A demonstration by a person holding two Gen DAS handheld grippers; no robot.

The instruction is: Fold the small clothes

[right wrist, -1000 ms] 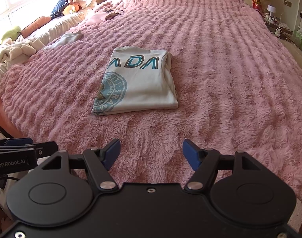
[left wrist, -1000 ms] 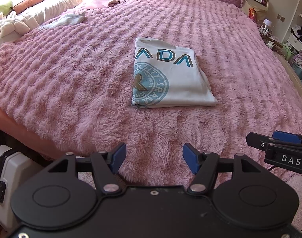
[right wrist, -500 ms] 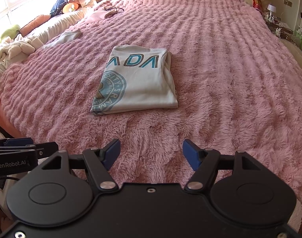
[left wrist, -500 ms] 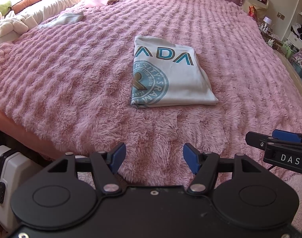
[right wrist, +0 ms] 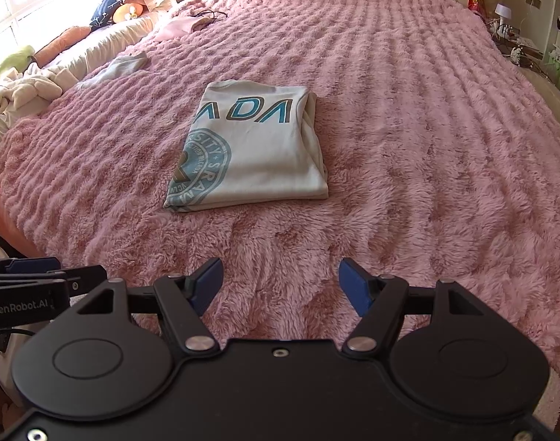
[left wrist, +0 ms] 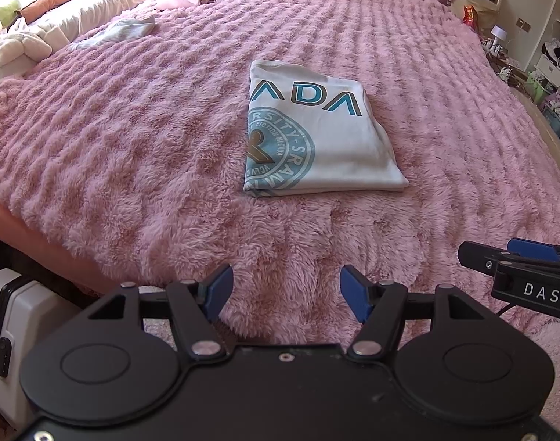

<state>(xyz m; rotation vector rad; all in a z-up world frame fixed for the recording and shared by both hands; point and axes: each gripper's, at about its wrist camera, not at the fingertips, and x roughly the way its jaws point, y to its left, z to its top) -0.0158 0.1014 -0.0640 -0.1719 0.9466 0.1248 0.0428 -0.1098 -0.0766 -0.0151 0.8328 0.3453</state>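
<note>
A white T-shirt with teal lettering and a round teal print (left wrist: 316, 136) lies folded into a rectangle on the pink fluffy bedspread (left wrist: 133, 147). It also shows in the right wrist view (right wrist: 254, 154). My left gripper (left wrist: 286, 288) is open and empty, held over the near edge of the bed, well short of the shirt. My right gripper (right wrist: 280, 283) is open and empty too, level with the left one. The right gripper's side shows at the right of the left wrist view (left wrist: 518, 275).
A small pale garment (right wrist: 122, 66) and a pink one (right wrist: 180, 27) lie at the bed's far left. A heap of cream clothes (right wrist: 19, 92) and pillows sit at the left. A white device (left wrist: 11, 323) stands below the bed edge. Cluttered shelves (left wrist: 551, 58) stand at the right.
Both grippers have stayed open and almost still; the views have shifted only slightly. The folded shirt has not moved.
</note>
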